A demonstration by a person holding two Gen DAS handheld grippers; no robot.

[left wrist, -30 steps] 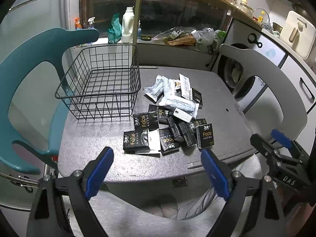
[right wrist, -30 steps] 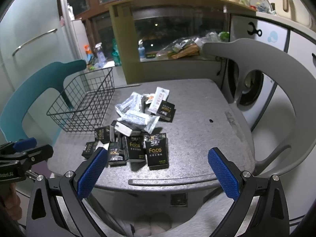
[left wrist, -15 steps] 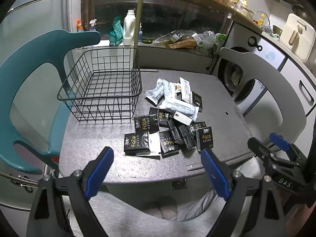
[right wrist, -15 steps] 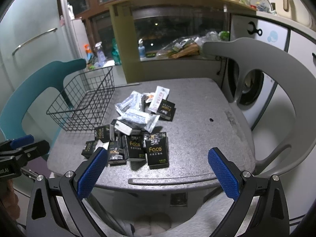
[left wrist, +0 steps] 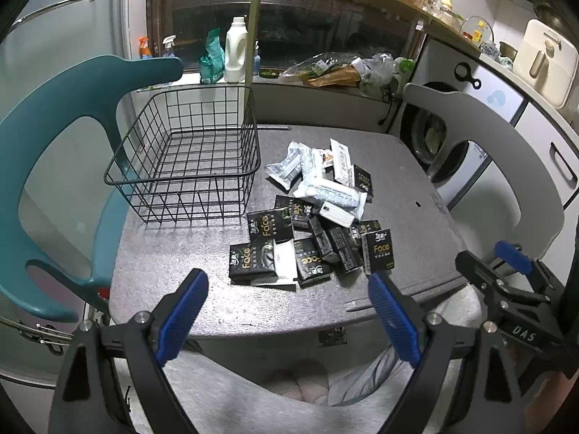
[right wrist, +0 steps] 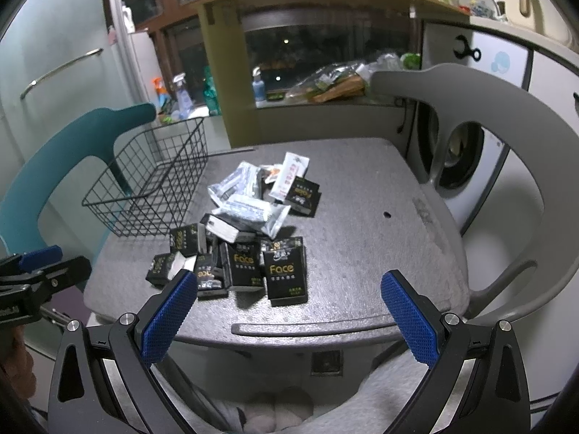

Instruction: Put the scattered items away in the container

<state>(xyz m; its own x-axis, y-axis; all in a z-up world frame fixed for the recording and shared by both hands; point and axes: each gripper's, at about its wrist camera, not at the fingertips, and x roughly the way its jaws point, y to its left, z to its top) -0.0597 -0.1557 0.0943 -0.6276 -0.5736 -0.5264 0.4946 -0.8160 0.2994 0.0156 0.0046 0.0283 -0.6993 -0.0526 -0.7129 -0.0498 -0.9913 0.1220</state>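
Both tongs hang off the near edge of the tabletop [left wrist: 181,271], wide apart, holding nothing: left tongs [left wrist: 287,311], right tongs [right wrist: 289,320]. Wire basket [left wrist: 188,159] sits on the far-left of the tabletop, nothing in it. Items lie in one loose pile just right of the basket: black packs [left wrist: 266,226] marked "Face" nearest, white sachets [left wrist: 329,193] farther back, partly overlapping the black ones.

Handling, as judgement: black packs look like soft tissue packs, light, squashy, glossy film so a bit slippery; grip across the short width, mid-body, squeeze gently. One pack [right wrist: 286,271] at the near-right of the pile lies clear of the others, easiest first pick for the right tongs. Another [left wrist: 249,262] at the near-left suits the left tongs, closer to the basket. An opened white flap [left wrist: 284,264] lies beside it, avoid pinching just that. Sachets look flat, crinkly, very light; pinch at an edge, likely to slide. Overlaps may drag neighbours along.
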